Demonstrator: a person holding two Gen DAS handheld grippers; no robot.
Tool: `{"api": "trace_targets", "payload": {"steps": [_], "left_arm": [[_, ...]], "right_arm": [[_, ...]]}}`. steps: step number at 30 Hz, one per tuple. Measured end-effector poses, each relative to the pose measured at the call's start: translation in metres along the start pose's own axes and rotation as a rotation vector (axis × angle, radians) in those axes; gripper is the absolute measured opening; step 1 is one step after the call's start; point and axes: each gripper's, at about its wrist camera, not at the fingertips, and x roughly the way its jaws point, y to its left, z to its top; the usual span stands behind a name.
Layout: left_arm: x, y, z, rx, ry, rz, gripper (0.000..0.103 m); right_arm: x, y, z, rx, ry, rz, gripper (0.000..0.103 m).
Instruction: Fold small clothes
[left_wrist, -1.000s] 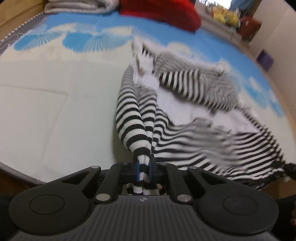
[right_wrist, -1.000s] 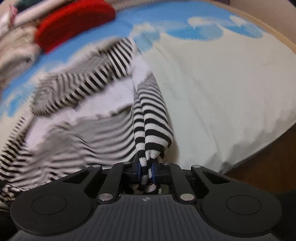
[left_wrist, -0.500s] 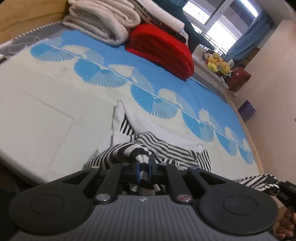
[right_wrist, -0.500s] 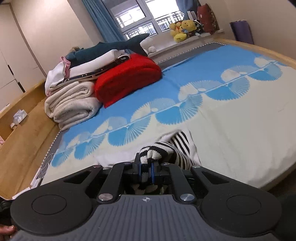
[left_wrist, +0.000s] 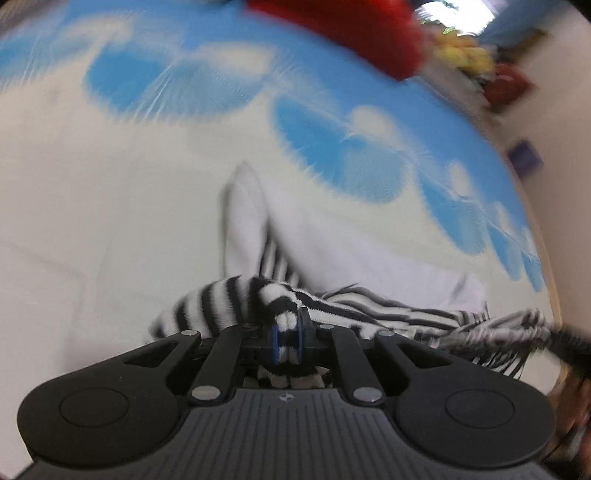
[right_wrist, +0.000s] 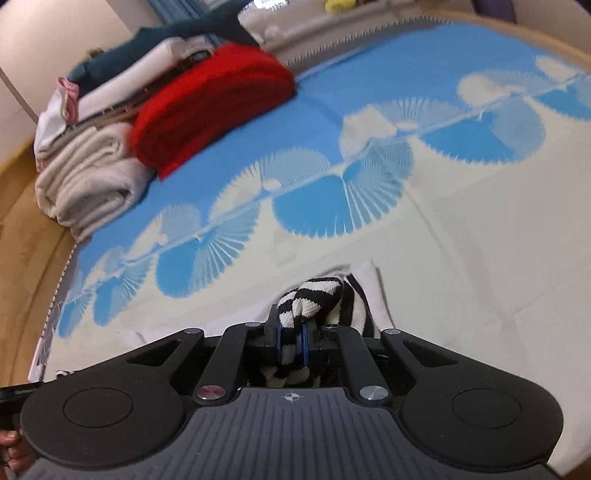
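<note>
Your left gripper (left_wrist: 287, 338) pinches a bunched fold of the black-and-white striped garment (left_wrist: 229, 302). Your right gripper (right_wrist: 292, 341) pinches another bunch of it. The garment lies low on the bed (right_wrist: 480, 229), white side showing. Left view blurred. Red blanket (right_wrist: 210, 103) and cream folded blanket (right_wrist: 88, 177) sit well apart at the far end.

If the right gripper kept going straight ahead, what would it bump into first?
Probably the stripy garment itself: the right gripper is shut on a bunch of it, and more lies just ahead. Beyond that comes the blue and cream bed cover. Depth is hard to judge in this fisheye view.
</note>
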Motion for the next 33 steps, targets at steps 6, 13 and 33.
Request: {"api": "trace_targets", "payload": {"steps": [6, 13, 33], "left_arm": [[0.005, 0.015, 0.033, -0.136, -0.102, -0.103, 0.014], [-0.025, 0.017, 0.051, -0.149, -0.284, -0.148, 0.033], [0.07, -0.092, -0.012, 0.526, -0.041, 0.063, 0.018]], "right_arm": [[0.048, -0.008, 0.006, 0.054, 0.058, -0.044, 0.01], [0.043, -0.025, 0.037, 0.242, -0.124, 0.012, 0.032], [0.096, 0.069, -0.031, -0.483, 0.259, 0.011, 0.051]]}}
